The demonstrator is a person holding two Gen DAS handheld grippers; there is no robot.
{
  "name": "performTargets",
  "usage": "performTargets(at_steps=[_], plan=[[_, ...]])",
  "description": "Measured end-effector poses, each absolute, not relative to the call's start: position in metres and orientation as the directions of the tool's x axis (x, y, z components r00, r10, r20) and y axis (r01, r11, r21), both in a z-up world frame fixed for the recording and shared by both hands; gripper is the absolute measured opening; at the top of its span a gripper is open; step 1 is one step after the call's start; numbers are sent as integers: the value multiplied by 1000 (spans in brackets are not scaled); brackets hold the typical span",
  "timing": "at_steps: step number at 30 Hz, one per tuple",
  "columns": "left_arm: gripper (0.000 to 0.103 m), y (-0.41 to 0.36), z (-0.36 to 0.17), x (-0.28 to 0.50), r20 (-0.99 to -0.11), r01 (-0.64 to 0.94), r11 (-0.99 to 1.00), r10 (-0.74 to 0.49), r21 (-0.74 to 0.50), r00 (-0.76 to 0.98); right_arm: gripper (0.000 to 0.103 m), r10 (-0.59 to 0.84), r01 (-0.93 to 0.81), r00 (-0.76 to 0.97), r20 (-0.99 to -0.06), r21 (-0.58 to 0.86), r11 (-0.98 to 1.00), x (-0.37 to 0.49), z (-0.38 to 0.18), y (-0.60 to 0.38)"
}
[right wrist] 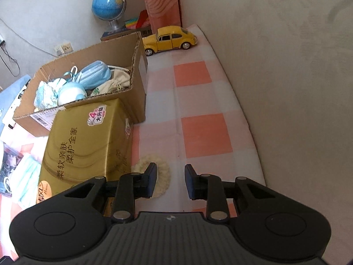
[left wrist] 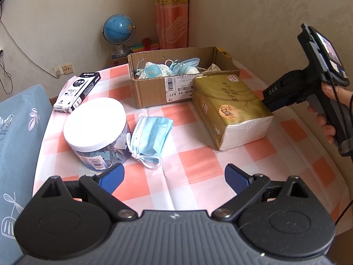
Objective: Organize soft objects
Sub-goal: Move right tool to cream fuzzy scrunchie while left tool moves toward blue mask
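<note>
A stack of light blue face masks (left wrist: pixel 152 137) lies on the checked tablecloth, ahead of my left gripper (left wrist: pixel 174 176), which hangs wide open over the cloth. An open cardboard box (left wrist: pixel 154 92) (right wrist: pixel 136 70) at the back holds several masks and soft items. A gold tissue pack (left wrist: pixel 231 108) (right wrist: pixel 88 141) lies in front of it. My right gripper (right wrist: pixel 171 181) points down beside the pack. Its jaws are drawn in to a narrow gap with nothing between them. A round cream puff (right wrist: pixel 141 167) lies on the cloth, partly under the gripper's left finger.
A clear jar with a white lid (left wrist: pixel 94 123) and a black and white carton (left wrist: pixel 77 92) stand at the left. A yellow toy car (right wrist: pixel 169 39) sits at the table's far corner, a globe (left wrist: pixel 119 31) behind. A hand (left wrist: pixel 331 92) holds the right gripper's handle near the wall.
</note>
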State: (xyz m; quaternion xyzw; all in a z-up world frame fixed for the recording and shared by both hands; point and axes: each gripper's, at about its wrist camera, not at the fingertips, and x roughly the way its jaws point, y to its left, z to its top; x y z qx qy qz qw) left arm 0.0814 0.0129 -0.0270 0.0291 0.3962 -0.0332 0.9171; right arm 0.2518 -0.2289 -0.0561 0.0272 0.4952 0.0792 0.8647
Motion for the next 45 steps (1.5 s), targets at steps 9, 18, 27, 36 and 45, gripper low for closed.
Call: performTargets(at_steps=[9, 18, 27, 36, 45], plan=[[97, 13, -25, 79, -723, 86, 996, -44, 21, 690, 32, 98, -86, 492, -865, 64, 994, 243, -59, -232], [97, 11, -21, 73, -713, 100, 995, -59, 16, 699, 34, 63, -71, 499, -864, 32, 997, 199, -62, -238], [97, 10, -23, 70, -716, 110, 994, -63, 18, 696, 38, 77, -135, 502, -862, 10, 991, 147, -61, -227], [97, 12, -28, 73, -727, 113, 993, -58, 27, 684, 54, 120, -179, 524, -843, 28, 983, 120, -51, -223], [97, 14, -34, 80, -735, 119, 993, -63, 25, 675, 71, 198, -260, 556, -807, 57, 964, 100, -53, -213]])
